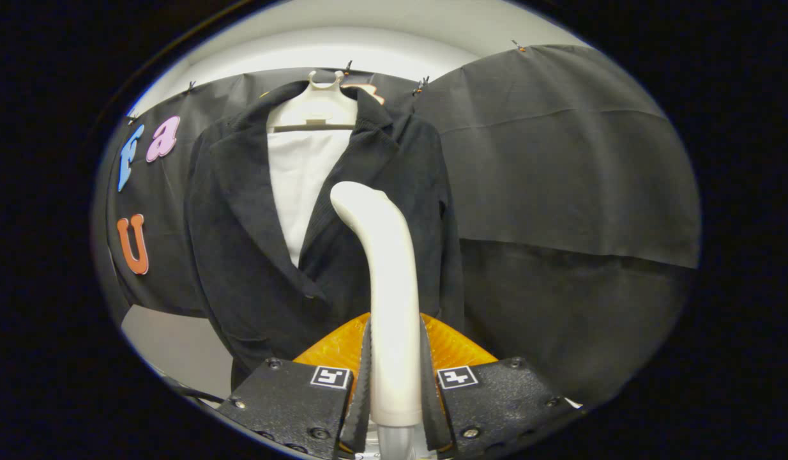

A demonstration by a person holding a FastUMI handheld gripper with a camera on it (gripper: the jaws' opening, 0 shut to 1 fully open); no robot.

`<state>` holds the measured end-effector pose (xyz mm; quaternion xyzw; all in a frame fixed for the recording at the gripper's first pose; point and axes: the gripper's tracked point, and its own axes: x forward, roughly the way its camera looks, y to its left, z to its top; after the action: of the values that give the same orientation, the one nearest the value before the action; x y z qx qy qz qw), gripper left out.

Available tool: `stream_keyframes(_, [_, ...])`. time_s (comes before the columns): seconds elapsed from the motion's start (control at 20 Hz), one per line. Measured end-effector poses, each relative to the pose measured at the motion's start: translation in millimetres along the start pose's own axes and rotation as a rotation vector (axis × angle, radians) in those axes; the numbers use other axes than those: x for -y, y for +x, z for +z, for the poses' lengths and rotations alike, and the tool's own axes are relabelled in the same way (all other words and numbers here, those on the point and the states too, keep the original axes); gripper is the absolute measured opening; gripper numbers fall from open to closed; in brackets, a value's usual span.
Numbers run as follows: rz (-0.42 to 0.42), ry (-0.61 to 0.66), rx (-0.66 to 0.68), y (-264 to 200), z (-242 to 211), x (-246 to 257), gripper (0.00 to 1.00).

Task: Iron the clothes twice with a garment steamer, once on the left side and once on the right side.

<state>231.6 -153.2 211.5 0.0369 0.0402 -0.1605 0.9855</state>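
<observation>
We're pinching the garment steamer (384,268) handle with the gripper (394,383) — head rising just ahead, by the dark jacket (241,255) on its hanger (317,105) — we're keeping the head flat, stroking evenly

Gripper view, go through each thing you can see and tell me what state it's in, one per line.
Gripper: shut on the steamer, a finger pressing each side of its handle.
Steamer: held upright, head raised in front of the jacket's right half.
Jacket: hanging, lapels open.
Hanger: up on the wall, carrying the jacket.
White lining: showing between the lapels.
</observation>
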Motion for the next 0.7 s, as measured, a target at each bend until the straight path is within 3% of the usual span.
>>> stream_keyframes(0.7, [-0.003,-0.044,-0.101,-1.2,-64.2,-10.6,0.37])
